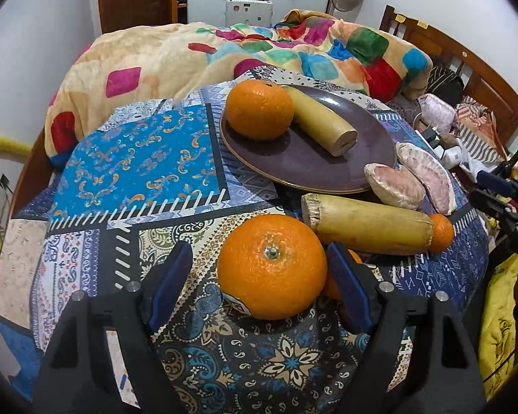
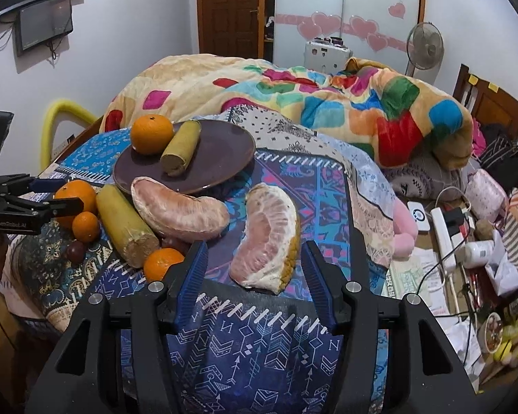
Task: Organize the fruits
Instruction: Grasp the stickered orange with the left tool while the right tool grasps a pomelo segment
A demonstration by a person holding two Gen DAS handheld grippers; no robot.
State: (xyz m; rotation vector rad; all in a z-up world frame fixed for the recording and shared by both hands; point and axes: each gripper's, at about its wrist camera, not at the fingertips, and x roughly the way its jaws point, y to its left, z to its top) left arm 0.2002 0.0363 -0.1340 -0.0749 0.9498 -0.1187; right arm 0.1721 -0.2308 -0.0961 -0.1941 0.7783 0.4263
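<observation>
Large orange (image 1: 272, 266) sits on the patterned cloth (image 1: 127, 158) short of the plate (image 1: 373, 127), bracketed by the wide-open, empty left gripper (image 1: 259, 279); recommend closing squarely across its middle, while the right gripper (image 2: 255, 269), also open, straddles the pomelo segment (image 2: 269, 238).

My right finger (image 1: 348, 289) is hiding most of a small orange (image 1: 331, 286); at three o'clock, my right gripper (image 1: 500, 207) is running off-frame.

Even, soft indoor light; faint shadows under the round dark purple plate (image 1: 359, 131). Both views sharp centrally, with strong fisheye bending and black corners.
</observation>
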